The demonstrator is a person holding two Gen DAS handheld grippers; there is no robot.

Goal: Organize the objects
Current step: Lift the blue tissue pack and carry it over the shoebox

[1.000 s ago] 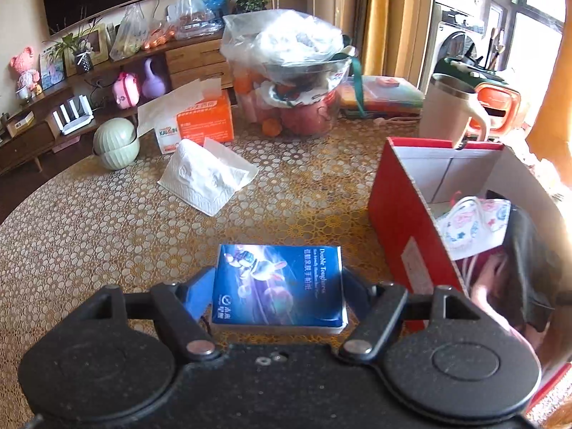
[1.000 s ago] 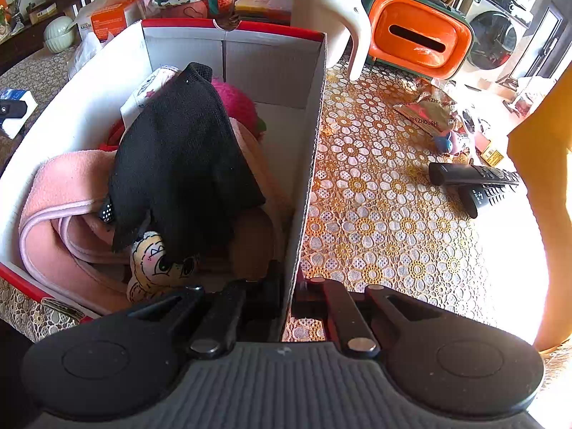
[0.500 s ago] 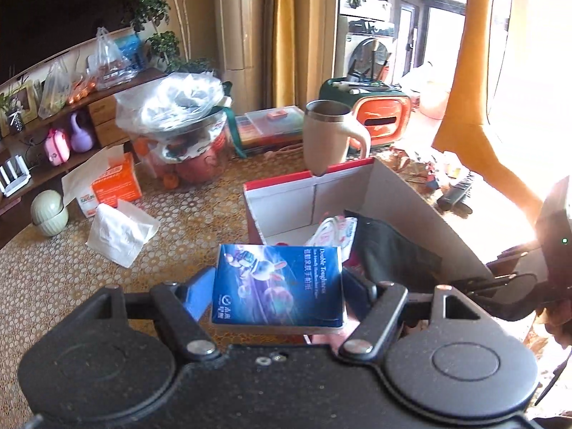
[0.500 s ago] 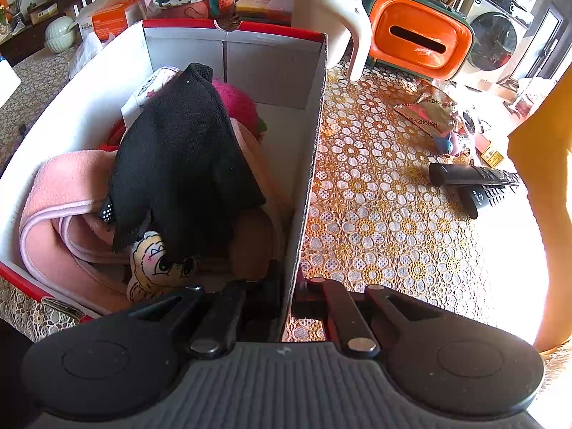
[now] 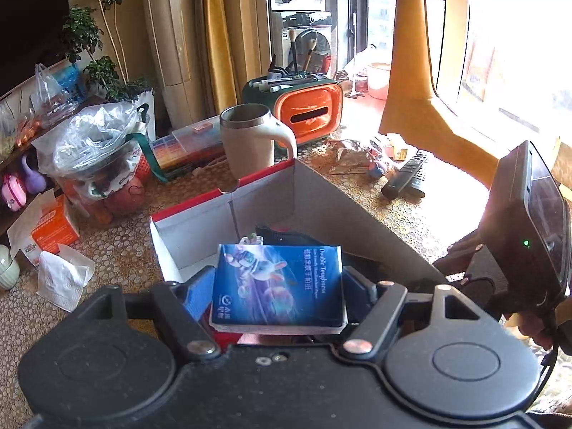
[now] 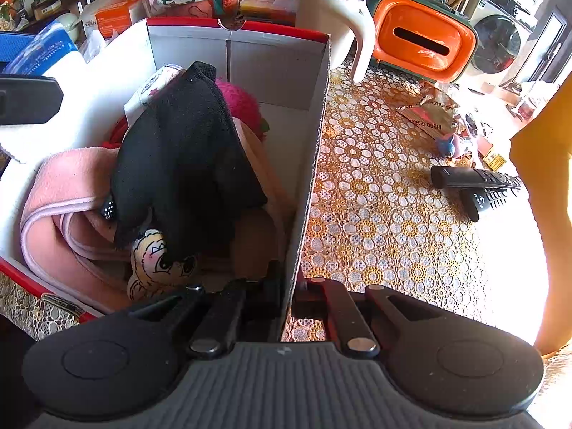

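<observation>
**Tissue pack carried over the box as its wall is pinched steady**

A blue tissue pack is gripped across its width by the left gripper, the fingers spread wide and pressed to both sides, and is held above the near end of the red-rimmed cardboard box, apparently to be dropped in. The box's right-hand wall is pinched between the nearly closed fingers of the right gripper, probably so that the box is kept from sliding. Inside it, a black cloth is seen draped over pink fabric and a cartoon plush. The desk is covered in gold floral lace and is crowded: a cream mug, an orange tissue holder and two remotes stand nearby in strong window light.
</observation>
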